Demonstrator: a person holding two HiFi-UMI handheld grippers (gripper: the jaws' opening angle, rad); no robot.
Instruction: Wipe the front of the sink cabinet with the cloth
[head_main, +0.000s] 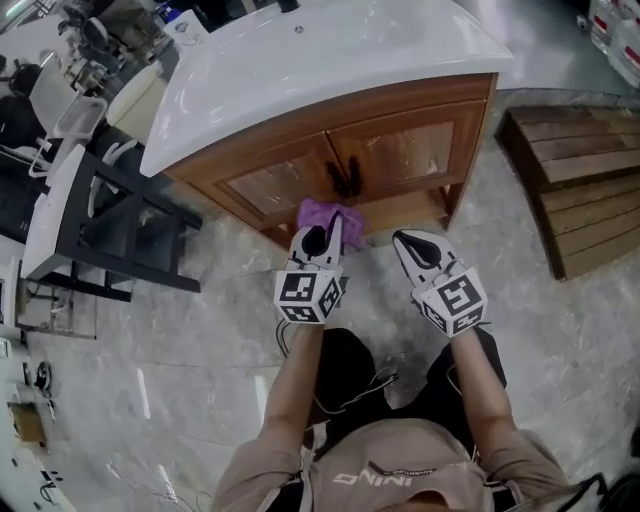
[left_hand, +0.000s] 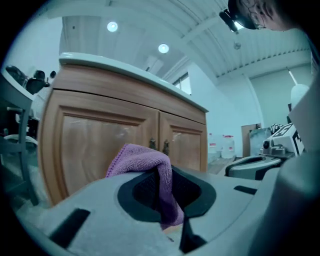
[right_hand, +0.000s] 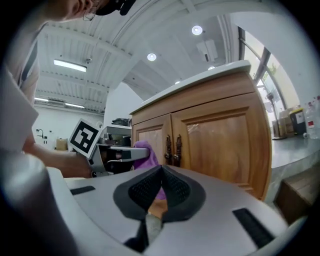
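Purple cloth (head_main: 335, 213): clamped in the jaws of the left gripper (head_main: 322, 236), low before the sink cabinet (head_main: 400, 150) front, below its handles (head_main: 345, 180).
Right gripper (head_main: 403, 240): jaws pressed together, empty, beside the left.
Sink cabinet: wooden, doors (head_main: 275, 188) closed, on marble floor (head_main: 200, 330).

left gripper (head_main: 328, 226), right gripper (head_main: 402, 240): white, marker cubes (head_main: 308, 293) | shirt (head_main: 400, 462) beige | trousers (head_main: 345, 365) black

I'm working in what looks like a big workshop hall: ribbed ceiling (left_hand: 260, 55) with round lamps (left_hand: 163, 48), a freestanding sink cabinet (head_main: 400, 150) on a marbled floor (head_main: 200, 350), a wooden pallet (head_main: 575, 180), and cluttered tables (head_main: 55, 215).
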